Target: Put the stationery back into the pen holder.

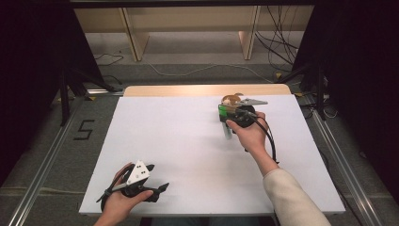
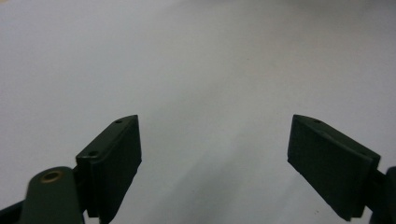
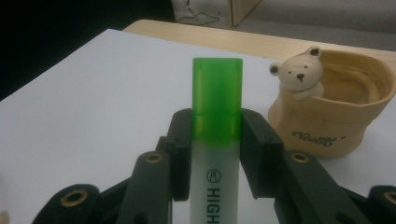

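My right gripper (image 3: 215, 154) is clamped on a highlighter (image 3: 216, 140): both pads press its sides just where the green cap meets the white barrel. In the right gripper view the pen runs straight along the jaws, cap end pointing away from the camera, barrel coming back toward it with the letters "HIGH" readable. Just beyond and beside the cap stands a tan bear-faced cup (image 3: 334, 112), mouth open upward, near but apart from the pen.

High view: right hand (image 1: 249, 134) stretched out over the far right part of the white table (image 1: 188, 141), forearm angled in from the bottom edge, gripper next to the cup (image 1: 230, 100).

Left gripper (image 1: 150, 181) rests at the near left in my left hand (image 1: 120, 197), jaws spread wide with nothing between, bare table ahead.
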Action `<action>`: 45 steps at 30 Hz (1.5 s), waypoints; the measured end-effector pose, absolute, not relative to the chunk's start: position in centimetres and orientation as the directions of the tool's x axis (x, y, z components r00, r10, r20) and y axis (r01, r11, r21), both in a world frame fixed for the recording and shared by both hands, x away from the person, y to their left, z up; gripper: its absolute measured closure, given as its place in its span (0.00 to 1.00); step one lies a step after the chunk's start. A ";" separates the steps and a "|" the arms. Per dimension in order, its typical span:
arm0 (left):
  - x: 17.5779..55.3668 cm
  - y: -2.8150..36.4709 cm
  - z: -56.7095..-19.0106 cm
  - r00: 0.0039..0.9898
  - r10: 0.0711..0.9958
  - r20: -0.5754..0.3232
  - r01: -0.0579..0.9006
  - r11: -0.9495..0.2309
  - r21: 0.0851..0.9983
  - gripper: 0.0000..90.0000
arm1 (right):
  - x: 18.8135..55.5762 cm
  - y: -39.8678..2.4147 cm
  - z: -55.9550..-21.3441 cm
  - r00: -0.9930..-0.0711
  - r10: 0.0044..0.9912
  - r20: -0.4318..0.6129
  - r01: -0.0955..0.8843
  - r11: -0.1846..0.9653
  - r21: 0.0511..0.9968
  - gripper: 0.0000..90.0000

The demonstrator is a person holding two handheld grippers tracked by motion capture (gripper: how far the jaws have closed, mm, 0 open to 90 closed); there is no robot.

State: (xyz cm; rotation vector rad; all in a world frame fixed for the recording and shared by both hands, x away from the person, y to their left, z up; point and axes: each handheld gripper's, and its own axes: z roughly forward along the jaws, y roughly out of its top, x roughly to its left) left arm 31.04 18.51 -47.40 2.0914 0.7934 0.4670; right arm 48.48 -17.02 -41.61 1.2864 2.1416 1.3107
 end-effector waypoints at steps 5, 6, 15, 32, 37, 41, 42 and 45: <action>31.0 18.5 -47.4 0.730 0.681 0.048 0.372 -0.456 0.809 0.19 | 48.6 -17.4 -41.5 -0.533 0.827 0.179 0.520 0.154 0.840 0.74; 31.0 18.5 -47.4 0.730 0.681 0.049 0.372 -0.456 0.809 0.19 | 48.7 -17.4 -41.5 -0.531 0.828 0.179 0.520 0.152 0.841 0.75; 31.0 18.5 -47.4 0.731 0.681 0.049 0.373 -0.458 0.807 0.19 | 49.0 -18.1 -41.1 -0.509 0.843 0.174 0.507 0.131 0.852 0.75; 31.0 18.4 -47.4 0.736 0.676 0.051 0.371 -0.465 0.804 0.19 | 50.1 -19.2 -40.6 -0.465 0.867 0.178 0.489 0.084 0.868 0.74; 31.0 18.4 -47.4 0.735 0.676 0.051 0.372 -0.466 0.803 0.19 | 50.3 -19.4 -40.6 -0.460 0.871 0.175 0.483 0.080 0.872 0.75; 31.0 18.4 -47.4 0.735 0.676 0.050 0.373 -0.465 0.803 0.19 | 50.5 -19.6 -40.4 -0.452 0.875 0.174 0.481 0.074 0.874 0.74; 31.0 18.4 -47.4 0.736 0.676 0.049 0.373 -0.465 0.803 0.19 | 50.6 -19.6 -40.3 -0.448 0.877 0.176 0.483 0.072 0.873 0.75; 31.0 18.4 -47.4 0.736 0.675 0.050 0.373 -0.465 0.803 0.19 | 50.8 -19.8 -40.1 -0.439 0.882 0.171 0.480 0.069 0.875 0.74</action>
